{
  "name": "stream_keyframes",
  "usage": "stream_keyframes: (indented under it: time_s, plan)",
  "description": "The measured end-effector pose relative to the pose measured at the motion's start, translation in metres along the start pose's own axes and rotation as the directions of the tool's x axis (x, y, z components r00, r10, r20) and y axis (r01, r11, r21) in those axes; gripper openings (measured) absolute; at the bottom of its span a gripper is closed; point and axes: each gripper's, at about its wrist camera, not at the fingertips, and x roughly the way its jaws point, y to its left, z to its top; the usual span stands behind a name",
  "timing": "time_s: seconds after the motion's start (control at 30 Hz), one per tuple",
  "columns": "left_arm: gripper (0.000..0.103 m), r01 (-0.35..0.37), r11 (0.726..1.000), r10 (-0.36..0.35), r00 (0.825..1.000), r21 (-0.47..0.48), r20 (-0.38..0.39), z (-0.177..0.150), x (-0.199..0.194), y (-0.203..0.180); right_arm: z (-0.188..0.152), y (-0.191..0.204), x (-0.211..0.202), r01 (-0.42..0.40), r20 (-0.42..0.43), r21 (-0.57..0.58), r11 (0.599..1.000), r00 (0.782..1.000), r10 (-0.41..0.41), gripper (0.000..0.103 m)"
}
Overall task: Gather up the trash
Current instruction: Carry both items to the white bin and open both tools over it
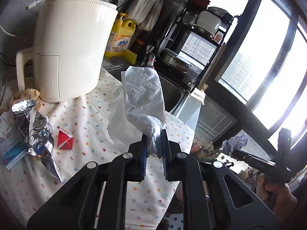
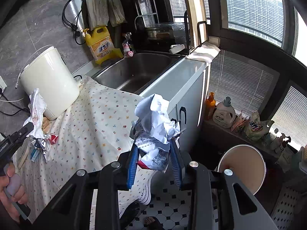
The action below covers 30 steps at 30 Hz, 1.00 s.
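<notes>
Left gripper [image 1: 155, 134] is clamped on a crumpled white tissue [image 1: 142, 95], held up over the floral tablecloth [image 1: 92, 115]. Right gripper [image 2: 154, 149] is clamped on a crumpled printed paper [image 2: 155, 118], held past the counter's edge, with the round bin [image 2: 242, 164] lower right. Foil wrapper [image 1: 36, 126] and red scrap [image 1: 65, 139] lie on the cloth near the kettle [image 1: 73, 46].
</notes>
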Motion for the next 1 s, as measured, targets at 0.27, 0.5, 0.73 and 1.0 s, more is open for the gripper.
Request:
stream_keyframes:
  time_s: [0.27, 0.5, 0.73, 1.0]
  plan:
    - [0.014, 0.041, 0.998, -0.038, 0.998, 0.055, -0.056, -0.025, 0.039, -0.070, -0.010, -0.092, 0.000, 0.080, -0.037, 0.058, 0.995, 0.996, -0.078, 0.033]
    - [0.014, 0.057, 0.995, -0.051, 0.995, 0.079, -0.081, -0.049, 0.068, -0.153, -0.013, -0.186, 0.008, 0.135, -0.089, 0.100, 0.986, 0.988, -0.126, 0.033]
    - [0.014, 0.080, 0.983, -0.056, 0.988, 0.166, -0.141, -0.071, 0.103, -0.236, -0.029, -0.257, 0.029, 0.109, -0.159, 0.129, 0.986, 0.983, -0.088, 0.037]
    - [0.014, 0.098, 0.977, -0.053, 0.972, 0.188, -0.231, -0.106, 0.153, -0.300, -0.038, -0.310, 0.032, 0.088, -0.166, 0.130, 0.988, 0.984, -0.065, 0.076]
